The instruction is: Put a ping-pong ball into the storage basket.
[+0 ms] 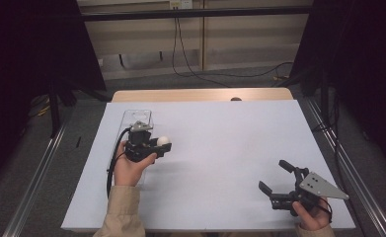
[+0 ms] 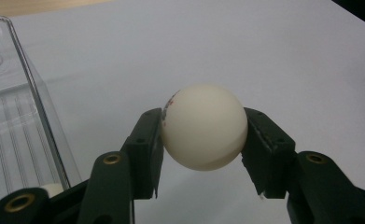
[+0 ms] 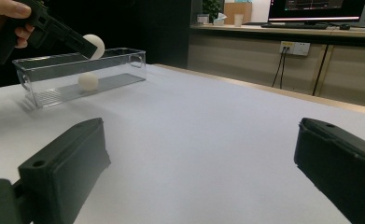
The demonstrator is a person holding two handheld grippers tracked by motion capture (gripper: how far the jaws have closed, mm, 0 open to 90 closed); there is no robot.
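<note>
My left gripper [image 2: 202, 140] is shut on a white ping-pong ball [image 2: 203, 127], held above the white table sheet just right of a clear plastic box [image 2: 17, 116]. From above, that ball [image 1: 163, 140] sits at the gripper's tip, beside the box [image 1: 135, 117]. The right gripper view shows the held ball [image 3: 95, 45] over the box [image 3: 77, 74], and a second white ball [image 3: 87, 81] lying inside the box. My right gripper [image 1: 277, 176] rests at the near right of the table, jaws wide open with nothing between them.
A white sheet [image 1: 220, 148] covers the wooden table [image 1: 200, 94]. Cables hang from a wall socket behind the table [image 1: 178, 44]. Metal rails run along both sides of the table [image 1: 37, 173]. Dark curtains stand left and right.
</note>
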